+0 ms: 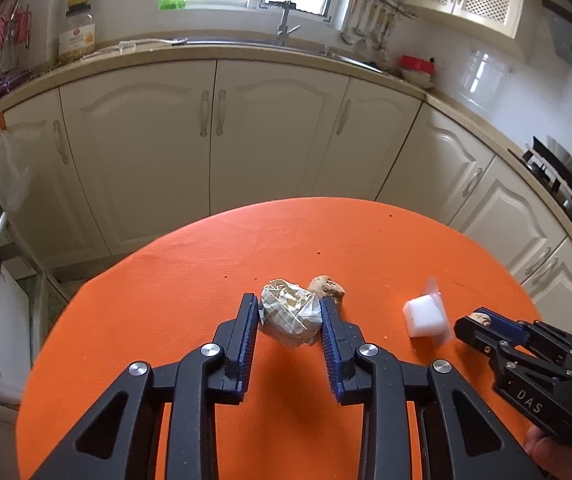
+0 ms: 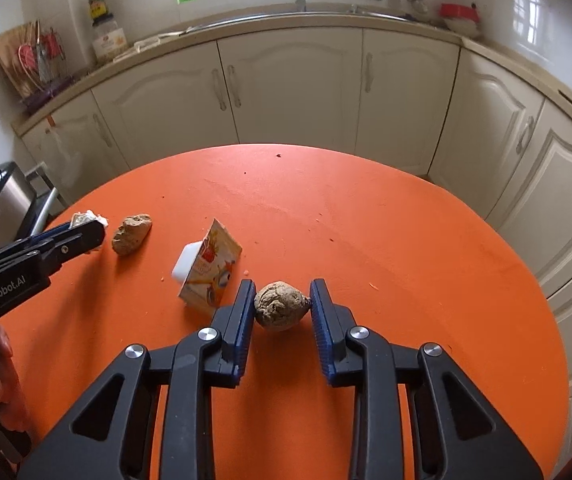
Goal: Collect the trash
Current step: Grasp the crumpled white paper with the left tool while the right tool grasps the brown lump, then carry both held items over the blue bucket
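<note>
On the round orange table [image 1: 166,320] my left gripper [image 1: 287,308] is open around a crumpled ball of lined paper [image 1: 290,318]; its fingers sit on either side, touching or nearly so. A brown lump [image 1: 327,287] lies just behind it. A small white cup with a peeled lid [image 1: 425,314] lies to the right. My right gripper [image 2: 282,294] is open around a second brown crumpled lump [image 2: 281,306]. In the right wrist view the white cup [image 2: 206,268], the first brown lump [image 2: 130,234] and the left gripper [image 2: 90,236] lie to the left.
Cream kitchen cabinets [image 1: 214,132] and a countertop with sink [image 1: 286,46] curve behind the table. A metal bin [image 2: 2,200] stands at the table's left. A stove [image 1: 553,168] is at the right. Small crumbs dot the orange table top [image 2: 365,220].
</note>
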Demonstrator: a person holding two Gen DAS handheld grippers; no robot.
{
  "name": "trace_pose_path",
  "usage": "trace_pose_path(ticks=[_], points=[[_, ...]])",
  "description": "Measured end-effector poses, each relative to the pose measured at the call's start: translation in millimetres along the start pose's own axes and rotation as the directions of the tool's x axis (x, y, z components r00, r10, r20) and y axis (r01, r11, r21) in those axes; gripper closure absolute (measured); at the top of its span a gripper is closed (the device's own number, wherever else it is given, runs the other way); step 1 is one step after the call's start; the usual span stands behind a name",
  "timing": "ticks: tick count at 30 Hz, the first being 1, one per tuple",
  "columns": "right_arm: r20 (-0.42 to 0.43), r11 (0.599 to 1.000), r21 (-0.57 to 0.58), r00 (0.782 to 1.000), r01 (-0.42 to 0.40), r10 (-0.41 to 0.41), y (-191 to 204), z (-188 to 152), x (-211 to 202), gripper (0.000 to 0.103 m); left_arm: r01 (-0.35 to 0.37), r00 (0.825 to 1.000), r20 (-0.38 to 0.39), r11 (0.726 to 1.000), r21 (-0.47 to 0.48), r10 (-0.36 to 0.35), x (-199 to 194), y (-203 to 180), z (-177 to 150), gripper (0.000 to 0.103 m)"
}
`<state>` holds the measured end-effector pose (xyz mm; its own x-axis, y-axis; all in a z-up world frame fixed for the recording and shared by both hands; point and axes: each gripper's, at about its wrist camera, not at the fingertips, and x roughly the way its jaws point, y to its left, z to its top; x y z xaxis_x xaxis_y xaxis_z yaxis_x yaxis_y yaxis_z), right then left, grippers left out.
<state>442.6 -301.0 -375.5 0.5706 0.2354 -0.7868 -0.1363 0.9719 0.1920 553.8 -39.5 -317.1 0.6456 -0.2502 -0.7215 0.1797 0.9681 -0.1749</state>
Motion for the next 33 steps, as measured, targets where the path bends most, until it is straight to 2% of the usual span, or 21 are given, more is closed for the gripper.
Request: trace_pose_path(ticks=[3, 11, 16, 24, 29, 33], points=[[0.012, 1.000, 0.010, 1.000, -0.008, 0.007, -5.5, -5.9, -15.9, 0.075, -0.020, 1.000, 0.025, 1.000, 0.014, 0.019, -21.5, -8.9, -8.1, 0.076], [0.084, 0.999, 0.027, 0.996, -0.017, 0.015, -15.9, -22.3, -86.7, 0.075, -0.013, 0.995, 0.098, 0.998, 0.062, 0.007, -102.6, -58.3, -46.9, 0.076], [0.140, 1.000, 0.026, 0.990, -0.014, 0.010, -21.9, -37.0, -139.7, 0.075, 0.031, 0.989, 0.138, 0.994, 0.104, -0.045, -159.1, -105.9, -80.8, 0.076], [0.249, 0.999, 0.054, 0.968, 0.006, -0.019, -47.3, -69.3, -235.1, 0.075, 0.103, 0.973, 0.186, 0.976, 0.194, -0.140, -241.0, -173.3, -134.2, 0.076], [0.291, 0.994, 0.098, 0.954, 0.042, -0.069, -79.3, -95.3, -281.2, 0.075, 0.157, 0.960, 0.183, 0.950, 0.271, -0.211, -276.6, -216.8, -165.0, 0.076], [0.310, 0.983, 0.161, 0.941, 0.090, -0.137, -114.8, -123.9, -316.3, 0.075, 0.206, 0.949, 0.162, 0.920, 0.334, -0.271, -289.0, -249.0, -175.4, 0.076]])
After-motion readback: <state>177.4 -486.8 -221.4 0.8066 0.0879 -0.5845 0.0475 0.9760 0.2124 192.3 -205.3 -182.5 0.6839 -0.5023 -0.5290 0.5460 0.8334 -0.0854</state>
